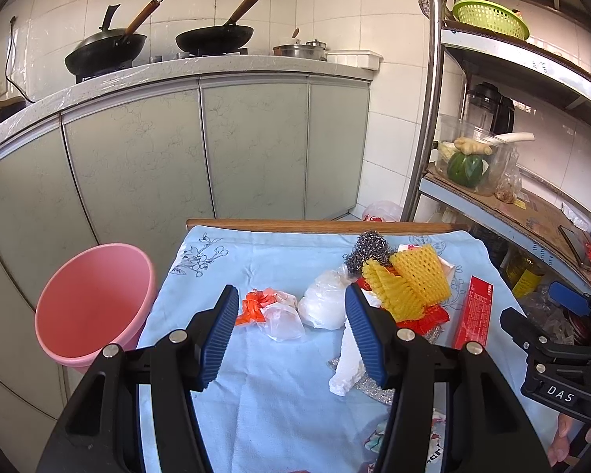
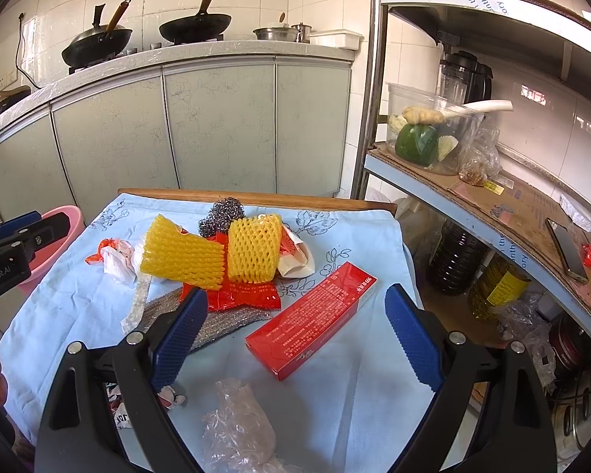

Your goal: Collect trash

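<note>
Red carton (image 2: 311,317) lay on the table (image 2: 354,386), its long axis running diagonally, far end toward the shelf side. My right fingers (image 2: 295,333) stood wide apart around it, touching nothing. My left fingers (image 1: 291,335) gaped too, empty, before a white bag (image 1: 323,301). Only the left view showed the pink bucket's (image 1: 94,303) inside; only the right showed the crumpled clear plastic (image 2: 238,429) nearest me.
</note>
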Demonstrator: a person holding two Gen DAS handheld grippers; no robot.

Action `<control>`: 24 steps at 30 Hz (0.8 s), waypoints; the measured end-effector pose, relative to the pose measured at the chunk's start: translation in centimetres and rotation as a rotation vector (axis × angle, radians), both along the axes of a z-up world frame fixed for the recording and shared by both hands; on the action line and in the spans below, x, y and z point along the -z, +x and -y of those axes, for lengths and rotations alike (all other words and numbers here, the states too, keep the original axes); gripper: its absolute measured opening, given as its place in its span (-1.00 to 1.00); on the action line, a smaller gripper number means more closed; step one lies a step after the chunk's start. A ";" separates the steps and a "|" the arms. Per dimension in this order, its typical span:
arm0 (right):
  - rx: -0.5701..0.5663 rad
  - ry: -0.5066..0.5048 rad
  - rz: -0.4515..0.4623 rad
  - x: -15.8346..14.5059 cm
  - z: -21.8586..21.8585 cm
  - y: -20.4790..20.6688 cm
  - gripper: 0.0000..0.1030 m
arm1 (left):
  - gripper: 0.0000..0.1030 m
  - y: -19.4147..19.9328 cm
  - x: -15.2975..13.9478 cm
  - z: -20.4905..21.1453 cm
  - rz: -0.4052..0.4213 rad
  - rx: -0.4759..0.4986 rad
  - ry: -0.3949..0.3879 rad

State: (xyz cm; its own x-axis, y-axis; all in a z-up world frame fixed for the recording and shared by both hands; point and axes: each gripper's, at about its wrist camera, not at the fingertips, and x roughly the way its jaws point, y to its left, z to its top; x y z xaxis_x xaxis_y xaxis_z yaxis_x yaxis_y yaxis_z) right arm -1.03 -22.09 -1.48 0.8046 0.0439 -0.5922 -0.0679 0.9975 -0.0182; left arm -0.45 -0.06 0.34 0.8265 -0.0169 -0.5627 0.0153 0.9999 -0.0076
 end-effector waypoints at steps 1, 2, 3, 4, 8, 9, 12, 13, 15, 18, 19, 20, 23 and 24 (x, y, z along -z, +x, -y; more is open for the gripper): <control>0.000 0.000 0.000 0.0 0.0 0.0 0.78 | 0.08 0.0 0.0 0.0 0.001 0.000 0.000; 0.000 0.000 0.000 0.0 0.0 0.0 0.78 | 0.08 0.0 -0.1 0.0 0.002 -0.001 0.002; 0.000 0.000 0.000 0.0 0.0 0.0 0.78 | 0.08 0.0 -0.1 0.0 0.003 -0.001 0.002; 0.000 0.000 -0.001 0.0 0.0 0.0 0.78 | 0.08 0.0 -0.2 0.0 0.004 -0.002 0.002; 0.000 0.000 -0.001 0.0 0.0 0.0 0.78 | 0.08 0.0 -0.3 -0.1 0.004 -0.001 0.000; 0.000 0.000 -0.001 0.0 0.0 0.0 0.78 | 0.08 0.0 -0.2 -0.1 0.003 -0.001 0.001; -0.001 -0.001 -0.001 0.0 -0.1 0.0 0.78 | 0.08 0.0 -0.3 0.0 0.003 0.001 0.001; -0.001 -0.002 -0.001 0.0 -0.1 0.0 0.78 | 0.08 0.0 -0.3 0.0 0.003 0.001 0.001; -0.001 -0.002 -0.002 0.0 -0.1 0.1 0.78 | 0.08 0.0 -0.3 0.0 0.003 0.000 0.000; -0.001 -0.001 -0.002 0.0 -0.1 0.1 0.78 | 0.08 0.0 -0.2 0.0 0.004 0.000 0.002; -0.002 -0.002 -0.003 0.0 -0.2 0.1 0.78 | 0.08 0.0 -0.2 0.0 0.004 0.000 0.001; -0.003 -0.004 -0.003 0.0 -0.3 0.1 0.78 | 0.08 0.0 -0.2 0.0 0.004 0.000 0.001; -0.004 -0.003 -0.004 0.0 -0.3 0.1 0.78 | 0.08 0.0 -0.2 0.0 0.004 0.000 0.001; -0.003 -0.003 -0.004 0.0 -0.3 0.1 0.78 | 0.08 0.0 -0.2 0.0 0.004 0.000 0.001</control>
